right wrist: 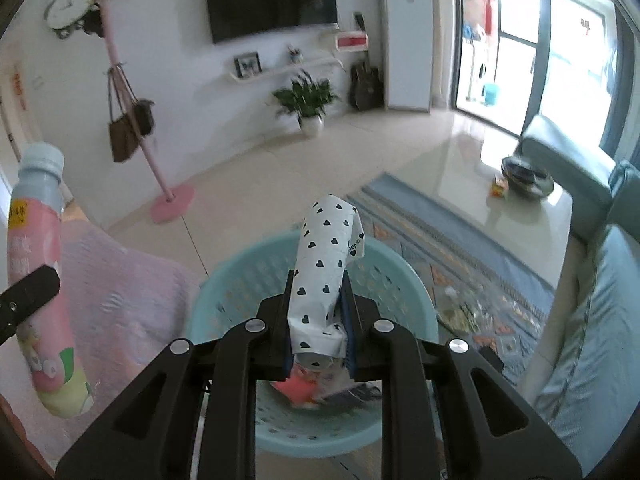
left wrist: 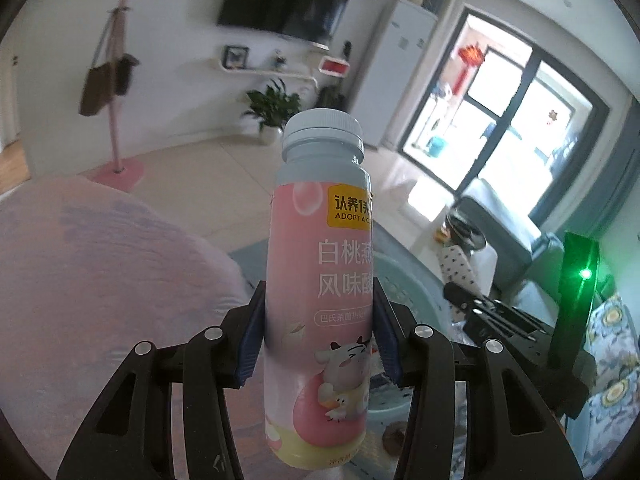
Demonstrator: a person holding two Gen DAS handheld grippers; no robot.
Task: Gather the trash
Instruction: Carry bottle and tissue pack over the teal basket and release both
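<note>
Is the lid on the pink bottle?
Yes, on. The pale blue cap sits on the pink bottle, held by the left gripper.

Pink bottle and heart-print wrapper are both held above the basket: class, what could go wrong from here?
1. The pink bottle is pinched only at mid-body by the left gripper, so it might slip or tip.
2. The heart-print wrapper in the right gripper is light and might miss the turquoise basket.

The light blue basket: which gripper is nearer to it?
Right. The right gripper, shut on a heart-print packet, hangs over the light blue basket. The left gripper, holding the pink bottle, is off to its side.
</note>
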